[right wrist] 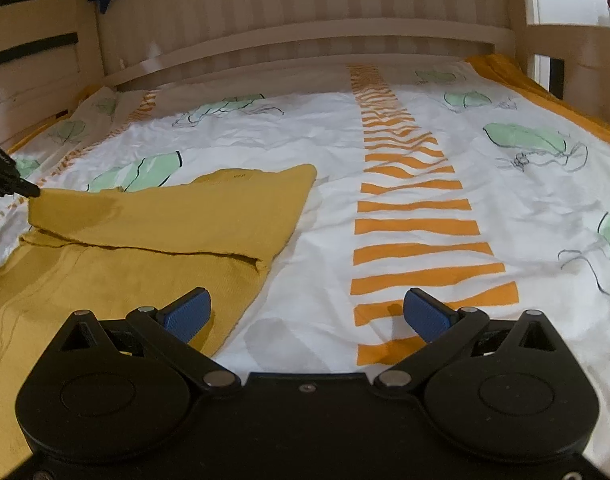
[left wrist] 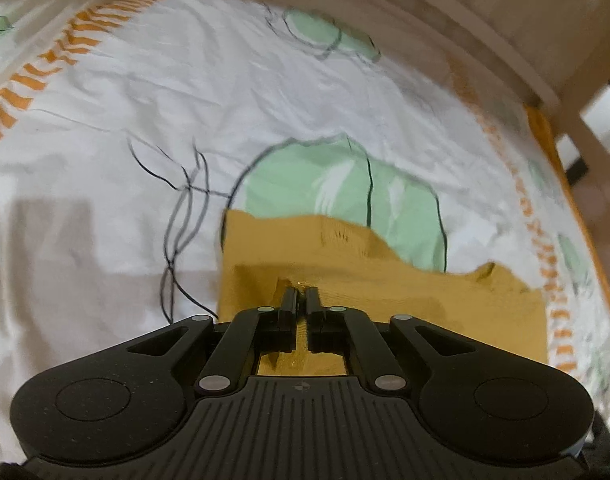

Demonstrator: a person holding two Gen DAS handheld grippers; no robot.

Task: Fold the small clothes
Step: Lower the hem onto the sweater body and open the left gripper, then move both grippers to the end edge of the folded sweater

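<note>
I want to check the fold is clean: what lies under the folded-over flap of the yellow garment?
Under the flap is the yellow garment's own lower layer, resting on the printed bedsheet. The left gripper pinches the flap's edge; anything between the layers is hidden.

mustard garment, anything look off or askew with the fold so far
The mustard garment has one flap folded over, but its top edge runs slanted, not square with the layer beneath. The left tongs are shut on the cloth; the right tongs are open, holding nothing. No damage shows.
</note>
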